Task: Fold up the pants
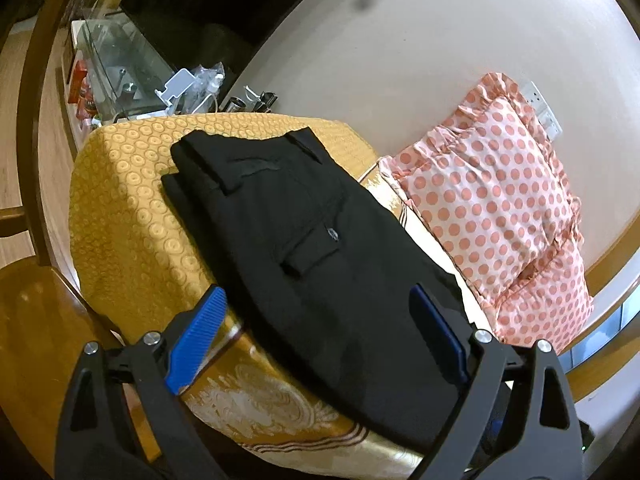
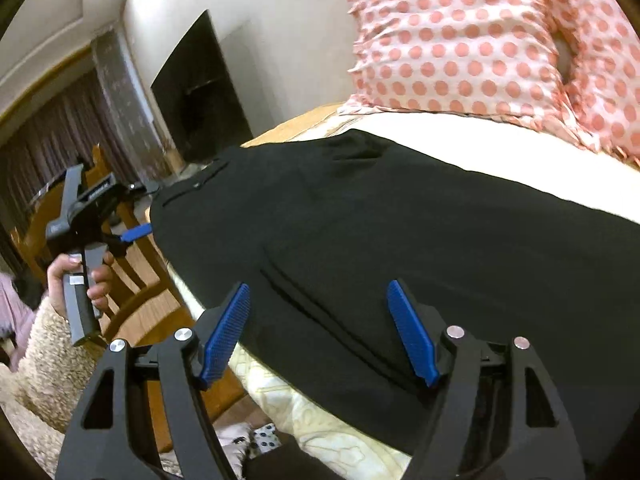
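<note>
Pants (image 1: 320,248) lie btwn wide-spread left gripper (image 1: 316,336) fingers.

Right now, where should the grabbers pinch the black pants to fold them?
Probably the near edge of the black pants, coming in low from the bedside. That edge hangs at the mattress side, right before the open right gripper and open left gripper.

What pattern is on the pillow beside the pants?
Salmon-pink polka dots on pale pink, with a ruffled edge; the pillow shows best in the left wrist view.
</note>
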A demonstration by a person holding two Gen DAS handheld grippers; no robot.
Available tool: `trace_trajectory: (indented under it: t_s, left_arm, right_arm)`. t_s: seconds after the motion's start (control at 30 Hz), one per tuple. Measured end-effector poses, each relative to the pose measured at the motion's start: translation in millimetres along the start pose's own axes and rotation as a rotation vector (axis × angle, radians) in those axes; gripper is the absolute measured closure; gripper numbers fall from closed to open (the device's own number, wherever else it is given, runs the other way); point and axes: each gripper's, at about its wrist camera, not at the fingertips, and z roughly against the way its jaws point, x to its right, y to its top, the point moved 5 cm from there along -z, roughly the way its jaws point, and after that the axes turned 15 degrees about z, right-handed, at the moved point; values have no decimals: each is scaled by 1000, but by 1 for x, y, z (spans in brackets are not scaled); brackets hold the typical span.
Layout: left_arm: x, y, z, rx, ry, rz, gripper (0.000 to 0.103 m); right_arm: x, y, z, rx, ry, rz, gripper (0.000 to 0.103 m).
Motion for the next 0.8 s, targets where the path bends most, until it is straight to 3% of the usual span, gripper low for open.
trace_trajectory:
  t_s: [0.27, 0.4, 0.5, 0.63, 0.77, 0.8]
  left_arm:
    - [3, -1, -3, 4, 46, 19, 12]
    - [15, -22, -7, -88, -47, 38, 13]
    - [17, -26, -11, -93, -60, 38, 23]
    - [3, -10, -15, -100, -79, 167, 35]
    - [-5, 4, -17, -66, -53, 233, 37]
    - [-6, 7, -18, -55, -41, 241, 45]
  right_arm:
    - [10, -4, 9, 22, -2, -45, 30]
    - [13, -6, 9, 26, 4, -68, 30]
    - [15, -8, 8, 26, 6, -80, 30]
    - [18, -10, 15, 42, -11, -78, 30]
    - [28, -11, 28, 75, -30, -100, 30]
    - [31, -12, 31, 83, -36, -107, 30]
